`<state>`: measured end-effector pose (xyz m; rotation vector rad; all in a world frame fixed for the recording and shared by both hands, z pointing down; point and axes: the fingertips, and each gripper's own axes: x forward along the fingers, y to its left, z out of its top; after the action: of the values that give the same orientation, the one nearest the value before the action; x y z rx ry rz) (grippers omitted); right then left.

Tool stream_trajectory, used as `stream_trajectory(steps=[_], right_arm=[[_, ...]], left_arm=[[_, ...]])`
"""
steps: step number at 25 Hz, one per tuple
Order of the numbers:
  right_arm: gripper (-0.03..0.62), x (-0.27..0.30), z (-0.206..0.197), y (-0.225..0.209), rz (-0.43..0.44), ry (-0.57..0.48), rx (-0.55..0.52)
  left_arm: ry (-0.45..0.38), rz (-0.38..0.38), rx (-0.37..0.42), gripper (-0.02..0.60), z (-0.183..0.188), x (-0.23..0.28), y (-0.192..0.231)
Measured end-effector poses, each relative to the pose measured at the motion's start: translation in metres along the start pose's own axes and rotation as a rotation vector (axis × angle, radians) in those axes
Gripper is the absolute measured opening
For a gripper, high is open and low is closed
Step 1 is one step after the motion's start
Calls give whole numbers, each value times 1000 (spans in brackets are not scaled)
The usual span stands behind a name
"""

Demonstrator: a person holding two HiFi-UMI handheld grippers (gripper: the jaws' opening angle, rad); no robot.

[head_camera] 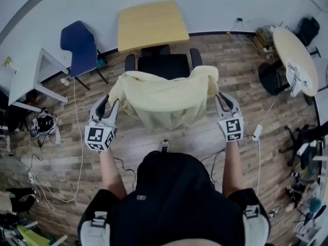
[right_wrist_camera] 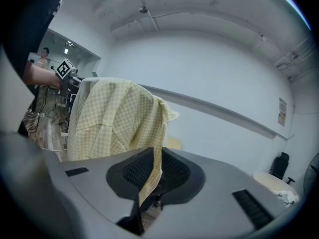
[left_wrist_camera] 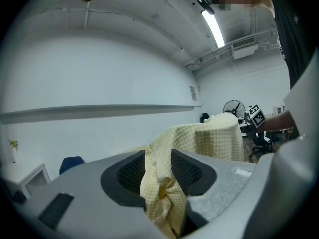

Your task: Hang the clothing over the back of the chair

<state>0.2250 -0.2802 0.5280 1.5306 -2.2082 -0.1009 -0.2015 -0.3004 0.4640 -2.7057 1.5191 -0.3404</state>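
A pale yellow checked shirt [head_camera: 164, 94] lies draped over the backrest of a black office chair [head_camera: 164, 65] in front of me. My left gripper [head_camera: 110, 102] is at the shirt's left end and my right gripper [head_camera: 221, 99] at its right end. In the left gripper view a bunched fold of the shirt [left_wrist_camera: 219, 138] fills the gap between the jaws of the left gripper [left_wrist_camera: 158, 171] and touches both pads. In the right gripper view a thin edge of the shirt [right_wrist_camera: 114, 118] runs between the closed jaws of the right gripper [right_wrist_camera: 154, 171].
A light wooden table [head_camera: 151, 24] stands behind the chair against the wall. A blue chair [head_camera: 79, 45] and a white desk [head_camera: 25, 76] are at the left, a round table [head_camera: 294, 58] at the right. Cables [head_camera: 77, 152] trail over the wood floor.
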Motion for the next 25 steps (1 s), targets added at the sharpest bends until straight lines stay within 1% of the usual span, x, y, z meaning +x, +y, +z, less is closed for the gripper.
stream_trajectory(steps=[4, 7, 10, 12, 17, 25], right_arm=[[21, -9, 0, 2, 34, -15, -15], [5, -18, -4, 8, 60, -13, 2], [-3, -26, -6, 13, 97, -30, 10], [-3, -31, -7, 14, 114, -33, 11], [-5, -43, -10, 22, 151, -43, 8], [-5, -63, -17, 29, 190, -81, 31]], left_arm=[[-3, 6, -9, 143, 2, -7, -15], [-15, 11, -39, 119, -1, -15, -26], [-28, 11, -66, 38, -2, -22, -42], [-27, 9, -70, 6, -2, -25, -52], [-24, 10, -72, 0, -2, -38, -72], [-12, 12, -69, 0, -4, -61, -106]])
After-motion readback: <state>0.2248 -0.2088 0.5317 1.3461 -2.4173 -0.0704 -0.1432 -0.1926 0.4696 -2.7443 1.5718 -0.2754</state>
